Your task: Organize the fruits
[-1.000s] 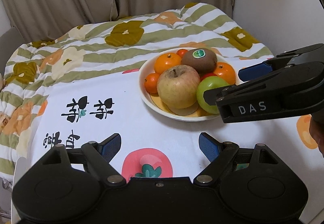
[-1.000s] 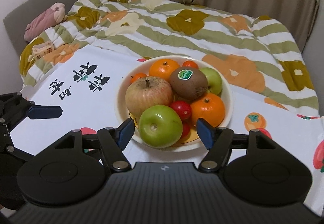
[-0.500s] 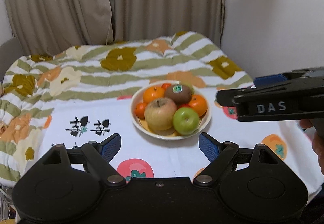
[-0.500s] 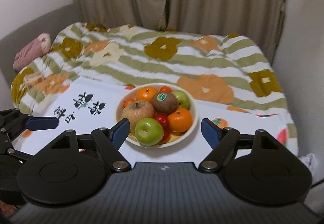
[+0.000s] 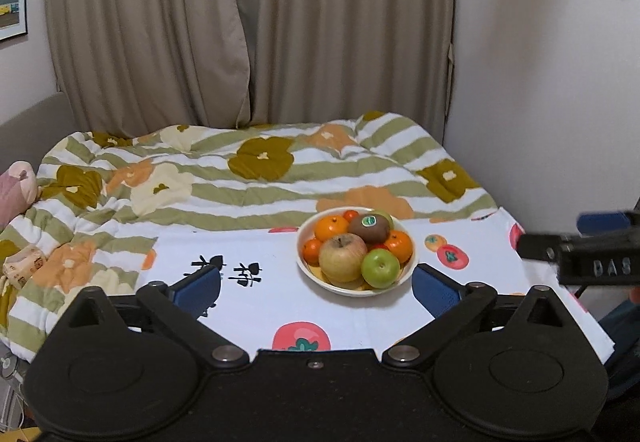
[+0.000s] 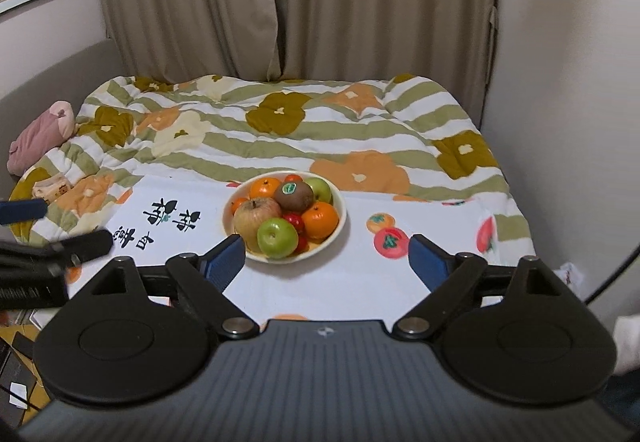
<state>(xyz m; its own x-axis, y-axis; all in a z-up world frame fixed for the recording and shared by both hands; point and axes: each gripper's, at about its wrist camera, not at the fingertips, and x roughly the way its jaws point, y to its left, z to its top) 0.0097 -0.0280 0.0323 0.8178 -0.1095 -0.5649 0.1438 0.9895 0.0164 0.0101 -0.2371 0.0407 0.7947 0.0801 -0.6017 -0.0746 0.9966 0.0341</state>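
A cream bowl (image 5: 408,274) (image 6: 340,230) stands on a white printed cloth and holds several fruits: a large pale apple (image 5: 343,257) (image 6: 256,216), a green apple (image 5: 380,268) (image 6: 277,237), a kiwi (image 5: 370,228) (image 6: 294,195), oranges (image 5: 331,228) (image 6: 320,218) and small red fruits. My left gripper (image 5: 316,288) is open and empty, well in front of the bowl. My right gripper (image 6: 326,258) is open and empty, also pulled back from the bowl. Each gripper shows at the edge of the other's view.
The white cloth (image 5: 260,306) lies over a striped flowered quilt (image 5: 260,170) on a bed. Curtains (image 5: 240,22) hang behind, a wall stands at the right. A pink soft toy (image 6: 40,134) lies at the left. Clutter lies on the floor (image 6: 16,382) at lower left.
Both grippers have drawn back and up from the bowl, which now looks smaller and farther. Both stay open and empty.
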